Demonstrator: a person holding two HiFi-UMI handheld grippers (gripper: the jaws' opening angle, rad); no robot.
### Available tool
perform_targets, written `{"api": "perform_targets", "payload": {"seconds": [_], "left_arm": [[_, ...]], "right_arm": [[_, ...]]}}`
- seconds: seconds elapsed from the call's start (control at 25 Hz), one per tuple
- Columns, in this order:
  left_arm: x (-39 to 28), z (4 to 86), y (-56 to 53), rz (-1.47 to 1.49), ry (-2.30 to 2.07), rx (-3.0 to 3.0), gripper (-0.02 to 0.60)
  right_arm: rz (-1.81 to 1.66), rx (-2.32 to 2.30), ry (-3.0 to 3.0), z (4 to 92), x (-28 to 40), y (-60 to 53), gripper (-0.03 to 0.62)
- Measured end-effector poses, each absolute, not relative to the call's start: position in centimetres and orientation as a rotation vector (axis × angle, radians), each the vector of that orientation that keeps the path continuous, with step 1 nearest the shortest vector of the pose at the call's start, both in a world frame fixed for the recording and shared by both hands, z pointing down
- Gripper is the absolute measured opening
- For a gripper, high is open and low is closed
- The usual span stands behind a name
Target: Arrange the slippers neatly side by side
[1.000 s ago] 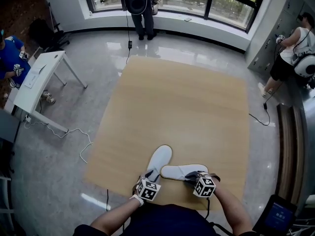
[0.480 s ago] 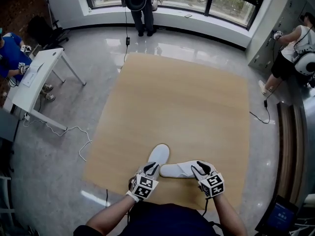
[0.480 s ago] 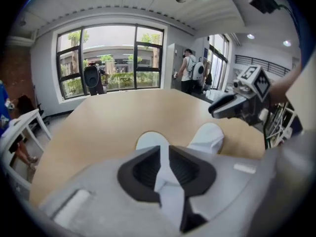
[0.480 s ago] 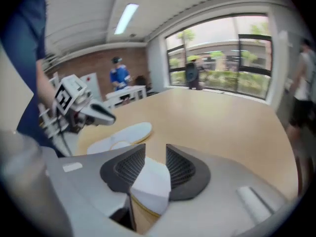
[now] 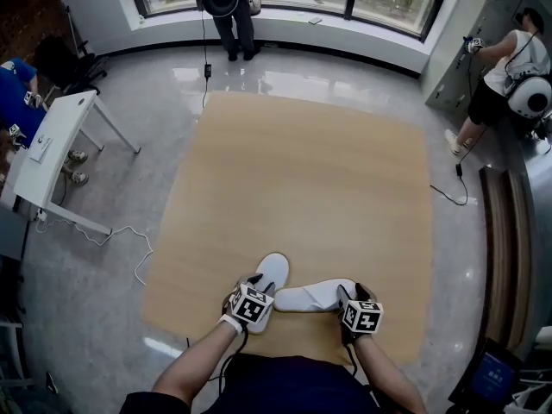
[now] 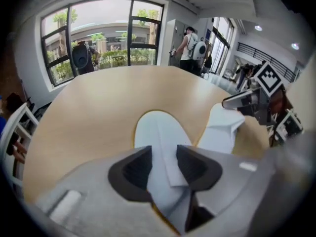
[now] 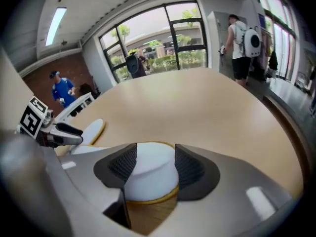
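Widest thing out there is the grey polished floor (image 5: 86, 266), and laid across it a big pale wooden mat (image 5: 302, 179) that fills the middle of the head view. Off to the left stands a white table (image 5: 52, 141), well away from the action. A person (image 5: 226, 3) stands at the far windows and another (image 5: 504, 67) at the right wall.

Down at the mat's near edge are both white slippers. The left slipper (image 5: 273, 270) points away from the person, toe angled a touch to the right. The right slipper (image 5: 310, 297) lies crosswise, its left end drawn up close to the side of the first one. The pair sits roughly in an L, not side by side. Whether they touch is hard to call.

Now the tools. The left gripper (image 6: 164, 154) sits over the rear part of the left slipper, its dark fingers (image 6: 138, 169) opening with a fold of the white upper lying between them. The right gripper (image 7: 155, 154) is at the right-hand end of the crosswise slipper – its fingers (image 7: 190, 169) are opening too, with that rounded white end between them and resting on the mat.
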State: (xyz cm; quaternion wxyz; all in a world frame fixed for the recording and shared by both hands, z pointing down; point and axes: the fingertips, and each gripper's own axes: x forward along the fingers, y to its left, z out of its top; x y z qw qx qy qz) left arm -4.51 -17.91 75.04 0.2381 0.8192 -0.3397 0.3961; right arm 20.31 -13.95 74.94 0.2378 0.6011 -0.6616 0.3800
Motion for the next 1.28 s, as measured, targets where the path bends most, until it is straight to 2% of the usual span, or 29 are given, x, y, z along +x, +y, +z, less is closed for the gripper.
{"api": "perform_targets", "payload": {"seconds": [0.04, 0.28, 0.72, 1.28], "left_arm": [[-4.5, 75.4, -17.8, 1.059, -0.953, 2.251, 0.164], [-4.7, 75.2, -17.5, 0.943, -1.013, 2.284, 0.163], [-4.5, 75.3, -17.7, 0.91, -1.059, 2.205, 0.161], [-1.5, 74.6, -14.5, 0.908, -0.966, 2.204, 0.158]], "right_arm": [[1.014, 1.623, -1.803, 75.6, 19.9, -13.8, 0.264], [0.639, 1.297, -1.974, 75.3, 17.1, -14.9, 0.259], [0.427, 0.874, -2.084, 75.5, 15.0, -15.4, 0.258], [0.263, 0.542, -2.141, 74.4, 7.7, -15.3, 0.258]]}}
